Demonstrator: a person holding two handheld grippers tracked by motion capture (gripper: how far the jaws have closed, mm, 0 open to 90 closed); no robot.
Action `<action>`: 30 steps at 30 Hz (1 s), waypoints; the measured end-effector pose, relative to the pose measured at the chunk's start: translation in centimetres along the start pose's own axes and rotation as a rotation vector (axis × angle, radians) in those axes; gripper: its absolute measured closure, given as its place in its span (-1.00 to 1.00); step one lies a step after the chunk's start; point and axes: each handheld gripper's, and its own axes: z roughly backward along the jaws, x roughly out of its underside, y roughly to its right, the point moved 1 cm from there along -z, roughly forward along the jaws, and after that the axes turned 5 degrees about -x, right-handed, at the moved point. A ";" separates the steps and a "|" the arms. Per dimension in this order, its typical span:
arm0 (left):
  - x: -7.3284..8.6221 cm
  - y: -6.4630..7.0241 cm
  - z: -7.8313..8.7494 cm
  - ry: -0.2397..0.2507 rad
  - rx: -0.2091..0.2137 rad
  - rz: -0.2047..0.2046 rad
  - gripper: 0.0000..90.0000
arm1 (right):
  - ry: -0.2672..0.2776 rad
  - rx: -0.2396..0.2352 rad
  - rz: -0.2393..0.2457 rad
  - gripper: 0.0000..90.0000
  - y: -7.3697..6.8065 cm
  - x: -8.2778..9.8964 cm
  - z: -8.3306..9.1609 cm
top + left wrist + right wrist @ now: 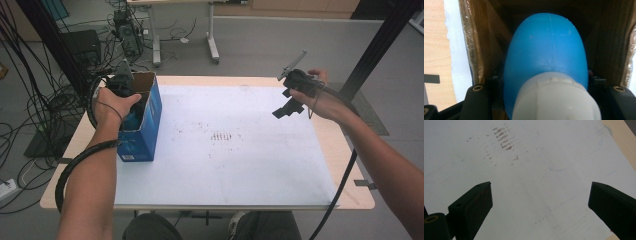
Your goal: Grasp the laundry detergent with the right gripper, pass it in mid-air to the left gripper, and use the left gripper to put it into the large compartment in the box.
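Two grippers are at work, and only one carries anything. On the left, the left gripper (121, 86) reaches down into the open top of a blue cardboard box (146, 131) standing upright near the left edge of the surface (260, 170). Its jaws are clamped on a blue bottle (546, 50) with a white cap (555, 97); the bottle's rounded body points ahead of the jaws into the box, the cap nearest the camera. The step in hand, I'd say, is lowering the bottle into the box. Next it wants sinking until the bottle rests on the bottom, then the jaws easing apart without catching the box's walls just beside them.

The bottle looks like smooth, matte plastic, egg-shaped, with a faint seam; the cap is ribbed. The box's inside is raw brown cardboard, its edges taped glossy.

Over on the right, the right gripper (540, 195) hangs above the white sheet, jaws wide with nothing between them; ahead of them lie brown smudges (504, 136) and thin pen lines.
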 end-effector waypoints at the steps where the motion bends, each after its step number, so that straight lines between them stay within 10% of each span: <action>1: 0.0 0.0 0.0 0.001 0.001 0.000 -0.18 | 0.000 -0.001 -0.001 -0.88 0.0 0.0 0.0; 30: 0.1 -0.1 -0.1 -0.002 0.005 -0.001 -0.18 | -0.010 0.009 -0.001 -0.88 0.1 -0.3 0.1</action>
